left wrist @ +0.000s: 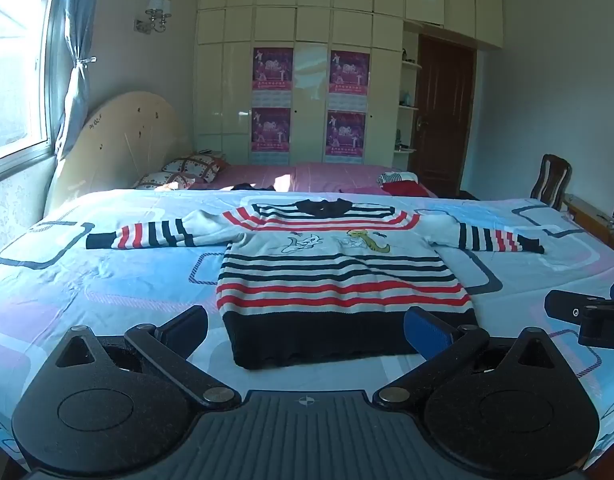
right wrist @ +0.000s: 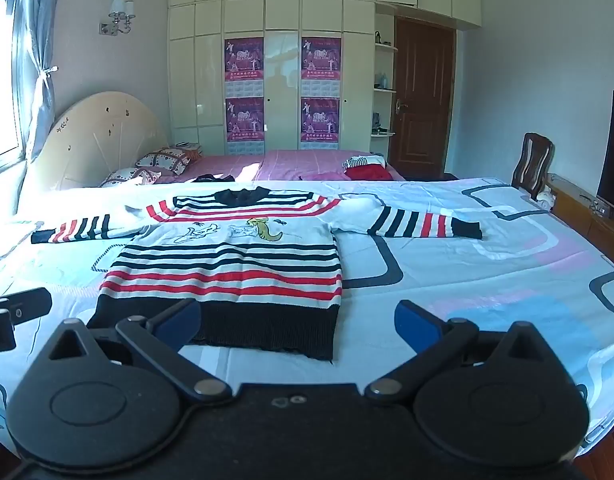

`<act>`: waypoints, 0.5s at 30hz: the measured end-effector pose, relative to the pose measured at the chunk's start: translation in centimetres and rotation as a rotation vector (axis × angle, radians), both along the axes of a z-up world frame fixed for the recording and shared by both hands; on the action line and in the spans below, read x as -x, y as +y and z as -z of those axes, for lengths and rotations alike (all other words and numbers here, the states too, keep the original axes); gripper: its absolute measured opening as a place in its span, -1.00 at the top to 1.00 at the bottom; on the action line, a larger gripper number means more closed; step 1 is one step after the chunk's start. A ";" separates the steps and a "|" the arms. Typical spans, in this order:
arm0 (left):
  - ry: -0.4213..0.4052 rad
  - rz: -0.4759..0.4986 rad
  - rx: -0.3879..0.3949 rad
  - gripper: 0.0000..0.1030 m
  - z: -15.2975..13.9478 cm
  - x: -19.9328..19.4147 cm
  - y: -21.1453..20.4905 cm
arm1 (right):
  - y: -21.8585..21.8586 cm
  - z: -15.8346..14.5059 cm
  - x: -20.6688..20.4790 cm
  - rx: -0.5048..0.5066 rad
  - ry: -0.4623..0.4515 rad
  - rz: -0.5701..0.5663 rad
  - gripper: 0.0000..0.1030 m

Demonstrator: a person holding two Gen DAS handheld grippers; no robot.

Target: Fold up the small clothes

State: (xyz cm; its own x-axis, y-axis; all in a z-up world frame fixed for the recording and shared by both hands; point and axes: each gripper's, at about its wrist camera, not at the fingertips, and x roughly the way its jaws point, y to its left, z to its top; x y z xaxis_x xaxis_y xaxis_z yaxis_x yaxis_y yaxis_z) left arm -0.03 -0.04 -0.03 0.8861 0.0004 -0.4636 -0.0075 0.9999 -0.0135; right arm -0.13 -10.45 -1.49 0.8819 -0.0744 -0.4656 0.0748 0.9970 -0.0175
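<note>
Currently we hold both tools low over the near edge of the bed [left wrist: 107, 280], and nothing has been folded yet. The striped sweater [left wrist: 335, 264] lies flat and face up on the patterned sheet, collar away from us, dark hem band nearest, both sleeves spread straight out to the sides. We judge this layout to be deliberate: a garment spread fully lets each sleeve be reached and turned inward without dragging the body.

The left gripper [left wrist: 307, 328] has its jaws spread wide with nothing between them; it faces the hem almost squarely, the hem filling the gap in its view. The right gripper [right wrist: 297, 324] is likewise wide apart and empty, and sits further to the right, so that the sweater's lower right corner falls between its fingers. Its left finger [right wrist: 179, 320] appears over the dark band, though we cannot tell whether it touches the fabric.

The right sleeve [right wrist: 423, 222] extends well away from either tool. We would expect the first fold to start at a sleeve or at the hem corners. More clothing [right wrist: 367, 168] waits on the pink bed behind.
</note>
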 end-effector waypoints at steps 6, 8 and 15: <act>-0.006 -0.005 0.005 -1.00 0.0 -0.1 -0.1 | 0.2 0.0 0.0 -0.005 0.004 -0.001 -1.00; -0.003 -0.006 0.000 -1.00 0.1 -0.2 -0.2 | 0.2 0.0 0.0 -0.004 0.002 0.001 -1.00; -0.007 -0.004 0.007 -1.00 0.0 -0.1 0.2 | 0.4 -0.1 0.4 -0.002 -0.003 -0.003 -1.00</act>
State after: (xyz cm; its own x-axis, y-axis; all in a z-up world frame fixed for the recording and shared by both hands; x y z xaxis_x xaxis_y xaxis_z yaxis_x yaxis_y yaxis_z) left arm 0.09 0.16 -0.05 0.8893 0.0009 -0.4574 -0.0115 0.9997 -0.0203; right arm -0.53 -10.03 -1.35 0.8834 -0.0708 -0.4633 0.0722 0.9973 -0.0148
